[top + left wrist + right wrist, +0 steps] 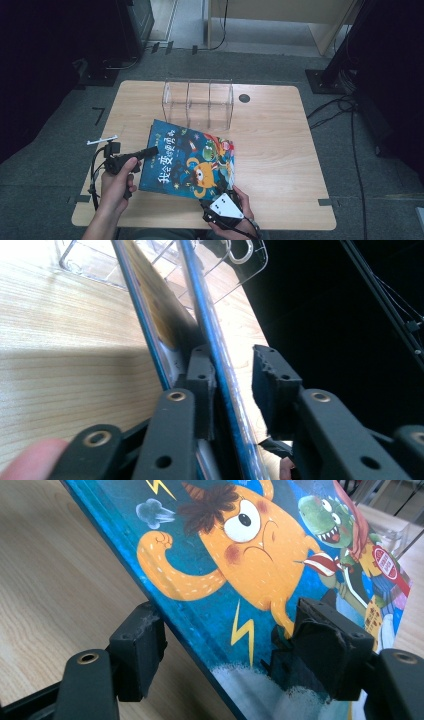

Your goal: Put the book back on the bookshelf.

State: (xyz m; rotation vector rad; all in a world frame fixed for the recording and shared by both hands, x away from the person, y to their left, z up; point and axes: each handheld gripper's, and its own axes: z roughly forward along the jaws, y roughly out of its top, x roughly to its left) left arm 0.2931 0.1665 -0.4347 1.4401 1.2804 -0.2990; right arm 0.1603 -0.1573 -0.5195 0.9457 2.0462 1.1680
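On the surface [280,150], before the clear rack [198,102], the book [192,160] tilts: left gripper [152,150] jaws pinch its edge, right gripper [220,196] jaws straddle the corner, not pressing. It could slip sideways.

On the desk [280,145], the clear divider rack [198,102] stands in the upper middle of the frame. The picture book [190,160] lies just below it, near the centre. The left tongs [150,151] meet the book's left edge; the right tongs [220,196] sit at its lower right corner, near the desk's bottom edge.
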